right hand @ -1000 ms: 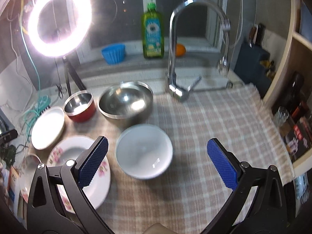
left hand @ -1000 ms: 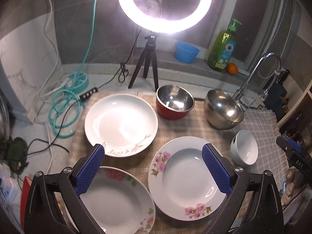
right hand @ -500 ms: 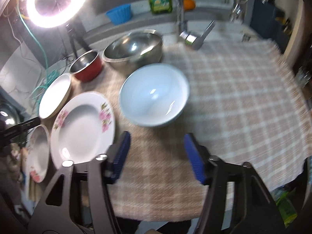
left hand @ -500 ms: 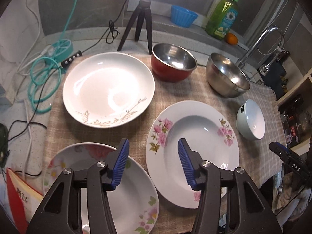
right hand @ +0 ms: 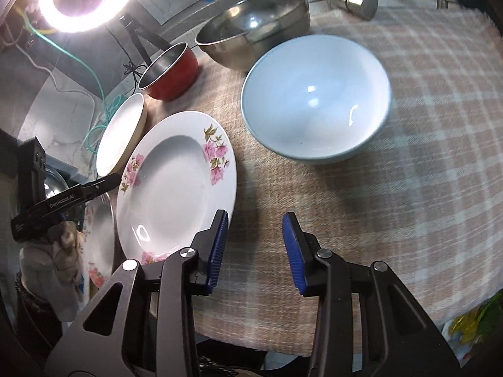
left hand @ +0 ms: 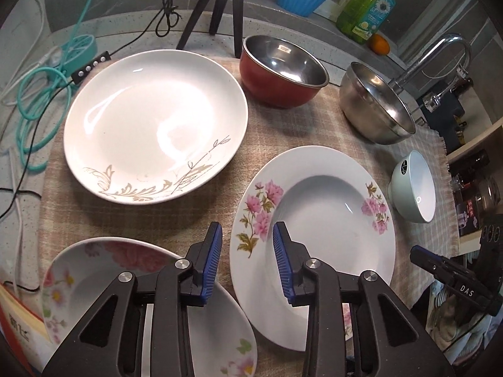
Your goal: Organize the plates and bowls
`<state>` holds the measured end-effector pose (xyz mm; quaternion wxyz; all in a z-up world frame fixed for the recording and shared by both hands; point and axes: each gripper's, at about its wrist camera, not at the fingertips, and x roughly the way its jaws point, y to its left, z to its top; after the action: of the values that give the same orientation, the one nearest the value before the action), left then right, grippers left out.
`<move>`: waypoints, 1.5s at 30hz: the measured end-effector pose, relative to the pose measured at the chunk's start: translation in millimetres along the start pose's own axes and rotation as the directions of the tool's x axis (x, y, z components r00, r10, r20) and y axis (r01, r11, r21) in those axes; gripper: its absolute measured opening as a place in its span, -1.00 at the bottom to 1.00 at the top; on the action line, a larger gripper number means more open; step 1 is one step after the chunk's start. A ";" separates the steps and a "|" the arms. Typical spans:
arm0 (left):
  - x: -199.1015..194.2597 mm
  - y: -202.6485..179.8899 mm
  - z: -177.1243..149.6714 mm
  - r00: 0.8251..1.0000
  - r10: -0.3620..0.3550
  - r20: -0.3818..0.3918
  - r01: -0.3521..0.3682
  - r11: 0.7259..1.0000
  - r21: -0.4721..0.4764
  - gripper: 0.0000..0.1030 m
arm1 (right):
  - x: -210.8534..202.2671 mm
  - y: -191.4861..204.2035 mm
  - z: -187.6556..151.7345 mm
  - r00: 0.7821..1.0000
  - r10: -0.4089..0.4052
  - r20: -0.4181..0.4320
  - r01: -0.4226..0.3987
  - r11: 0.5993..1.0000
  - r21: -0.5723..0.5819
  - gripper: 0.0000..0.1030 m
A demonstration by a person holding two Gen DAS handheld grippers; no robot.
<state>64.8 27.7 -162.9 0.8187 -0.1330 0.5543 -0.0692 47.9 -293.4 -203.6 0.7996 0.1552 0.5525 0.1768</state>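
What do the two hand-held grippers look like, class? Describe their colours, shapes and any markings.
The left gripper and the right gripper look alike: two black, angular fingers with triangular cut-outs and silver round screw heads, each tipped with a ribbed blue pad. Seen from the side, the right gripper's body carries white "DAS" lettering, and the left one's reads "Gen Robot.AI". No cables or sleeves show.

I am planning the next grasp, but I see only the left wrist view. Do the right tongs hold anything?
Observer: No. The right tongs are closing, with only the checked cloth between the pads.
Operator: What stands ahead of them?
Observer: The pale blue bowl, upright, apart from them, and it looks empty.
Operator: Is something near their side?
Observer: The flowered plate. Its rim lies right beside one pad; I cannot tell whether they touch.
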 end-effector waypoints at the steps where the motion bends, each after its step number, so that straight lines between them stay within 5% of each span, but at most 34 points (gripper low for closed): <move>1: 0.8 0.7 1.0 1.000 -0.003 -0.002 0.003 1.000 -0.003 -0.39 | 2.9 -0.8 0.2 1.000 0.013 -0.007 -0.013 1.000 0.011 -0.33; 11: 8.8 4.7 7.8 0.999 -0.022 -0.027 0.022 1.000 -0.014 -0.57 | 19.2 4.6 3.6 0.997 0.065 -0.049 -0.064 0.998 0.009 -0.65; 45: 13.4 -21.4 -15.1 0.998 -0.011 -0.064 0.013 0.999 0.029 -0.62 | 18.1 -7.2 4.6 0.995 0.021 -0.095 -0.025 0.999 -0.040 -0.73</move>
<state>56.5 1.6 -173.8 0.8022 -0.1220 0.5780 -0.0867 59.0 -291.9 -220.2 0.7736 0.1363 0.5841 0.2045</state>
